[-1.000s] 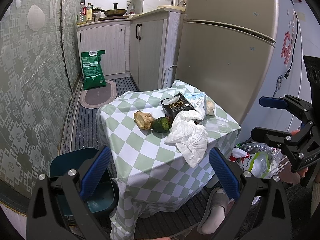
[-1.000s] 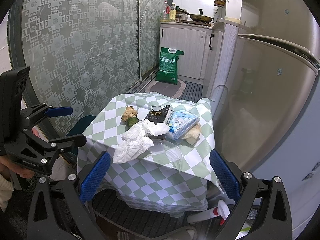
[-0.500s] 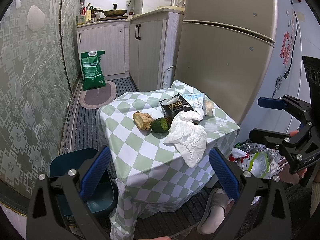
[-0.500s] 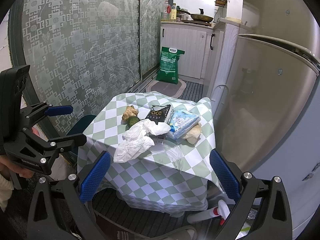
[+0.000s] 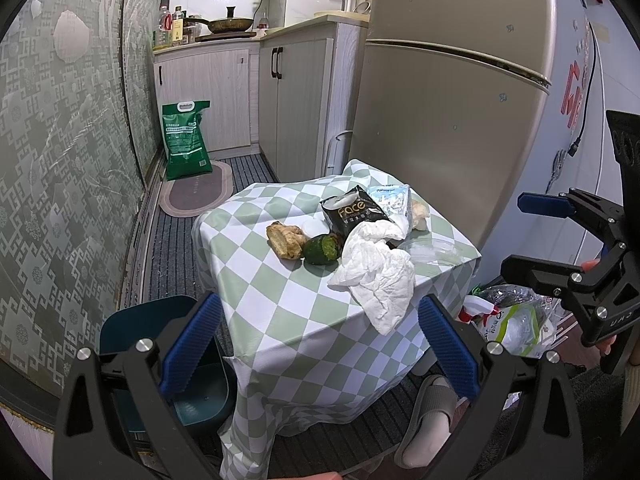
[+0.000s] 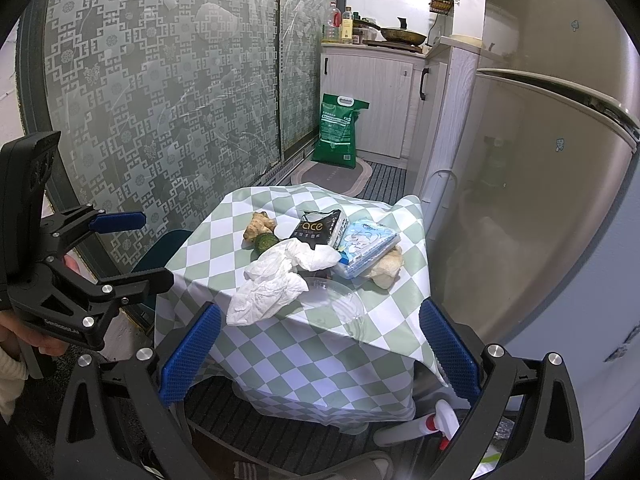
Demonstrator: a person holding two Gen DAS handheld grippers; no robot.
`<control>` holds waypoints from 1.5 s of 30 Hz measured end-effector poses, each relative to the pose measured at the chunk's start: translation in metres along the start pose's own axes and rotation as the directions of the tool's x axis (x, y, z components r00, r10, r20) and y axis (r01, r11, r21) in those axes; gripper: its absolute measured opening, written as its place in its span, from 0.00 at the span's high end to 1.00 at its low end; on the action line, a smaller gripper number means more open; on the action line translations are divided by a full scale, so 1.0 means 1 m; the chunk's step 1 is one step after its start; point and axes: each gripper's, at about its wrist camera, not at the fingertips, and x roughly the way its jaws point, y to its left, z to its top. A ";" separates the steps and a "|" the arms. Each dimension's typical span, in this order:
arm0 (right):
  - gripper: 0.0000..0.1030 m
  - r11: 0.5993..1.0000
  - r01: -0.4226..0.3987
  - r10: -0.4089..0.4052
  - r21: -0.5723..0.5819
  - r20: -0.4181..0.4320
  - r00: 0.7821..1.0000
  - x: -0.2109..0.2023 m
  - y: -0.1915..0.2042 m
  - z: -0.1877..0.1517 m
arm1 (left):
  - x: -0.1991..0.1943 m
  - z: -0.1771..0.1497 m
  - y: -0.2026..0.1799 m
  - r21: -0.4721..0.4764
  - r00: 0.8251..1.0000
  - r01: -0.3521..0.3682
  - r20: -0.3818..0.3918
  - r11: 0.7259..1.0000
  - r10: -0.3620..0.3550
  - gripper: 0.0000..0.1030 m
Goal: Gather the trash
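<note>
Both tools are held off the small table [image 5: 280,304], which I take as my landmark. My left gripper [image 5: 320,344] hangs before its near corner, blue pads [image 5: 188,344] spread wide, nothing between them. My right gripper [image 6: 318,354] sits at the table's other near edge, likewise spread wide and holding nothing; from the left camera it shows off the table's right side.

Below the table's left side, on the floor: a dark teal bin [image 5: 168,352]. Below its right side: a spray bottle [image 5: 476,314] and a plastic bag [image 5: 516,324].

On the checked cloth, nearest edge first: a crumpled white tissue [image 5: 376,276], one end drooping over the table's rim. Beside it, a clear plastic lid [image 6: 336,300], hard to make out. Behind the tissue, touching it, a green fruit half [image 5: 322,249], and just beside that a piece of ginger [image 5: 285,240]. Further in: a black snack packet [image 5: 352,214], tissue overlapping its lower end, with a pale blue wipes pack [image 6: 366,248] alongside. A second beige lump [image 6: 386,266] rests against the wipes pack.

Past the table: the fridge [image 5: 448,92], a green sack [image 5: 185,140] on the floor, and a frying pan [image 5: 230,23] on the counter.
</note>
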 end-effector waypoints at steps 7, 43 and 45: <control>0.03 1.000 0.000 0.000 -0.001 0.000 1.000 0.001 0.001 0.000 | 0.000 0.000 0.000 -0.001 1.000 0.001 0.000 1.000 -0.001 0.03; 0.24 0.996 -0.054 0.060 0.076 -0.072 0.996 0.016 -0.020 -0.005 | 0.034 0.005 -0.006 0.014 0.996 0.061 -0.060 0.998 -0.060 0.31; 0.31 0.993 -0.076 0.084 0.085 -0.098 0.992 0.025 -0.024 -0.010 | 0.040 0.006 -0.007 0.016 0.995 0.070 -0.073 0.997 -0.069 0.35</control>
